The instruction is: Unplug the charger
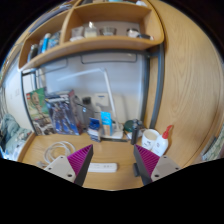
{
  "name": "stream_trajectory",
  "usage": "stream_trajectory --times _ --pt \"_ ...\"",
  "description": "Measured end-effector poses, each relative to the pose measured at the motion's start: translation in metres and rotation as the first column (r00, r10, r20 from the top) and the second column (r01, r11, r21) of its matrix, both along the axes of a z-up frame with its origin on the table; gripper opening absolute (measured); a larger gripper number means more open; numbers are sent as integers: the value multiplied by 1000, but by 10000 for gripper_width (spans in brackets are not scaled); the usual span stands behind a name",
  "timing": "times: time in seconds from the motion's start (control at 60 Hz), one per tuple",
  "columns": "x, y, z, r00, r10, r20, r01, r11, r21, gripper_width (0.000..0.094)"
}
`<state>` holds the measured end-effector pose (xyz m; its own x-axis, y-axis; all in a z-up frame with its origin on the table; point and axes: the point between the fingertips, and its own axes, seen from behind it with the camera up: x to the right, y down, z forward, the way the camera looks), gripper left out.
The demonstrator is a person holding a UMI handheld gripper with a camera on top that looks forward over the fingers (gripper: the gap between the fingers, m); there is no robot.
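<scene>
Wooden shelf unit filled the wall overhead, cluttered with bottles and boxes. Wooden bench below carried everything else. Books leaned at the back, beside them a blue box, farther along a dark mug and a white container. Coiled white cable lay just beyond one finger. White power strip sat flat on the bench between the fingers, nothing blocking it; couldn't make out the charger itself. Gripper hovered level above the bench, fingers spread apart, holding nothing, pink pads facing inward.
</scene>
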<state>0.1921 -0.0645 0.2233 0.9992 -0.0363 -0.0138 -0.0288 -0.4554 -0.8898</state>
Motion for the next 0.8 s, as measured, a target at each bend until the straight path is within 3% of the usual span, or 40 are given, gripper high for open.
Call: stream_trajectory --times 0.133,0.3,0.417,0.8 --pt "-66 -48 28 996 82 -22 -80 993 84 831" --pt "-137 -106 13 985 164 -59 -162 986 37 833" --pt "-171 -133 12 977 206 -54 -203 978 57 838" --pt "-206 -170 -7 971 232 -53 -232 973 -4 841"
